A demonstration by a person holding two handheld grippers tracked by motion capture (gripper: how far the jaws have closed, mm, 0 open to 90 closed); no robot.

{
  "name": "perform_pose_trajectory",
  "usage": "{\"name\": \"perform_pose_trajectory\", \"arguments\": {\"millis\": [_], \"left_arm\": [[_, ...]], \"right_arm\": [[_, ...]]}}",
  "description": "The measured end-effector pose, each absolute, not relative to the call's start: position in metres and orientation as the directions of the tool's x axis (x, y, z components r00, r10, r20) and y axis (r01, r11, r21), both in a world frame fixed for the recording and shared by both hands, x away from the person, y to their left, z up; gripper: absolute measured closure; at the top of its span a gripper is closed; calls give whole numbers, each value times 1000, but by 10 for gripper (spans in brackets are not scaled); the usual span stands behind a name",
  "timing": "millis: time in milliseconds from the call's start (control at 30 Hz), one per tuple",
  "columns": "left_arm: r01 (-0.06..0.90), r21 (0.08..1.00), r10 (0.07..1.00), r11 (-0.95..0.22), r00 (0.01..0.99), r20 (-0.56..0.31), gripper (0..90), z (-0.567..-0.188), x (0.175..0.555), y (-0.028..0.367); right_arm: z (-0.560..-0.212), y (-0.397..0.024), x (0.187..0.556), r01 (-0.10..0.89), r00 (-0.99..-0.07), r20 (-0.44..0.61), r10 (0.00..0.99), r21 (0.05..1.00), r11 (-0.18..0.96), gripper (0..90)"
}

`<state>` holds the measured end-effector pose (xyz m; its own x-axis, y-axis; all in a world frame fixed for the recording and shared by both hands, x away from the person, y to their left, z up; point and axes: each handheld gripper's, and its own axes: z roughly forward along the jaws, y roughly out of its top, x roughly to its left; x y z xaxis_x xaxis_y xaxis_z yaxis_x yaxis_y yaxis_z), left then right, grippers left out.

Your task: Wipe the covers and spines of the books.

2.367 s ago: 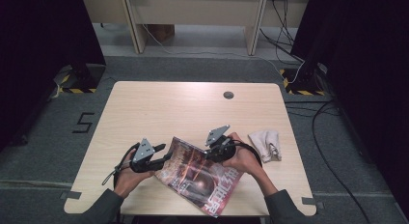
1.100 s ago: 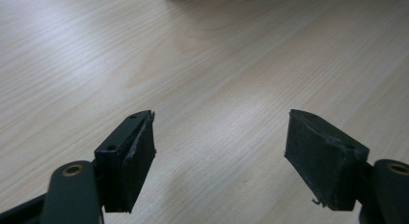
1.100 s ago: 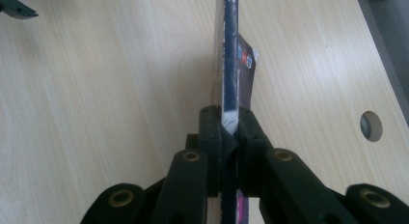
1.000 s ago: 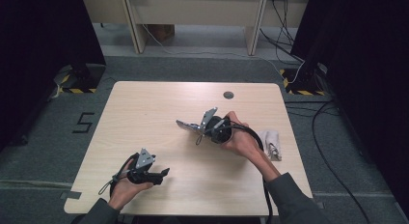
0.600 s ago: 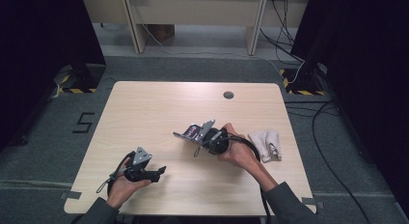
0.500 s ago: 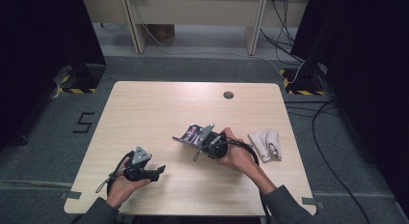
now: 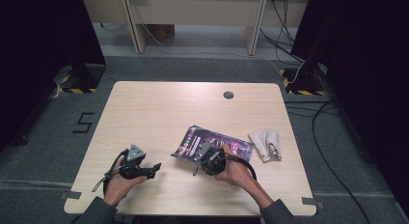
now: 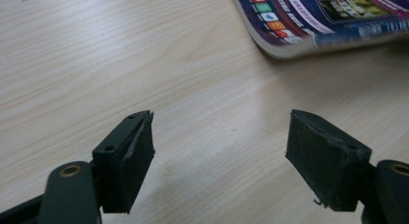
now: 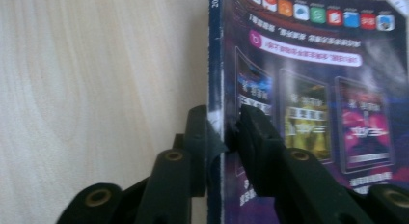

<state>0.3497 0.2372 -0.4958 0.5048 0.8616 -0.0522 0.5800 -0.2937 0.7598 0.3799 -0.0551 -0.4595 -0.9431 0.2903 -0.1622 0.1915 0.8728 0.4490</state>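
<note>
A thin, glossy magazine (image 7: 212, 143) with a dark purple cover lies flat on the pale wood-grain table (image 7: 159, 113), its spine edge slightly curled. The right gripper (image 7: 201, 154) has its black jaws around that edge; they have just been easing open, the edge between them. The right gripper view shows rows of coloured icons and three screen pictures on the cover (image 9: 308, 89), detail lost from above. The left gripper (image 7: 155, 169), near the magazine's left, has its jaws wide apart over bare wood. A crumpled beige cloth (image 7: 264, 144) lies just right of the magazine; a round grey grommet (image 7: 228, 94) sits well beyond it.
</note>
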Motion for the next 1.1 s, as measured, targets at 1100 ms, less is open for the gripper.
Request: {"name": "perform_pose_trajectory", "arguments": {"millis": [1100], "left_arm": [[528, 775, 764, -349, 639, -91, 247, -501, 346, 195]], "right_arm": [[-477, -177, 365, 609, -645, 25, 764, 620, 494, 372]]}}
